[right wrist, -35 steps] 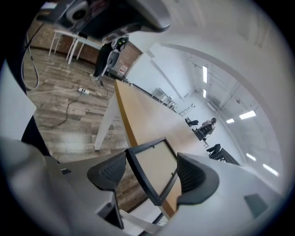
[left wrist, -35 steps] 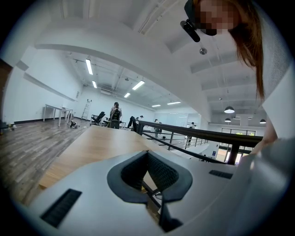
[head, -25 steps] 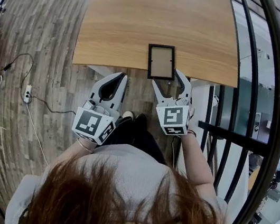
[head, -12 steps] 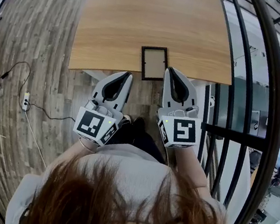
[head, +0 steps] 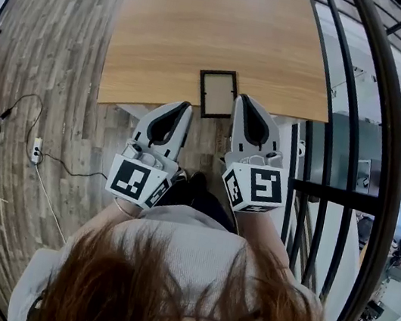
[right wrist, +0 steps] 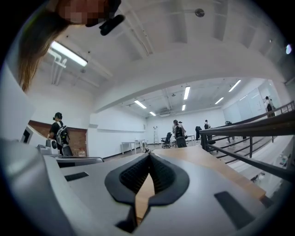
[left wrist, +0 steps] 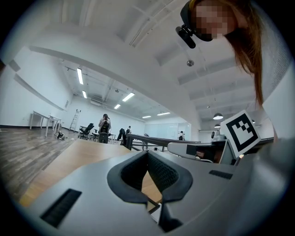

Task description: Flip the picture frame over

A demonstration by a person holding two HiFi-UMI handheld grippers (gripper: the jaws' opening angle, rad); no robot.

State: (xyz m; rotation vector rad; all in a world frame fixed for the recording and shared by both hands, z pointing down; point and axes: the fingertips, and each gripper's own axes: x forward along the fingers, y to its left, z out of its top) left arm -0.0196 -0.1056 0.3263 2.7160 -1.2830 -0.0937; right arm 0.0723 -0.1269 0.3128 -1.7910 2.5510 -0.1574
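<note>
1. The picture frame [head: 217,94] is the closest thing here to a container (a dark rectangular border around a pale panel). It lies flat on the wooden table [head: 210,19], a little right of the middle, with its near end at the table's near edge.
2. The left gripper [head: 181,106] is held over that near edge, just left of the frame. In the left gripper view its fingers [left wrist: 163,173] stand together, tip against tip, with nothing between the ribbed pads.
3. The right gripper [head: 242,100] sits just beside the frame's near right corner. From the head view I cannot tell whether it touches the frame. In the right gripper view its fingers [right wrist: 161,177] are likewise closed on each other and grip nothing (only table wood shows through the slit below the tips).
4. Both grippers point across the table away from the person, side by side, with the near part of the frame between their tips.
5. The print I can make out is a black-and-white square pattern on the left marker cube [head: 135,181] and on the right marker cube [head: 255,187].
6. A dark railing [head: 348,105] runs along the right of the table. On the plank floor [head: 58,54] to the left lies a white power strip [head: 38,141] with its cable.
</note>
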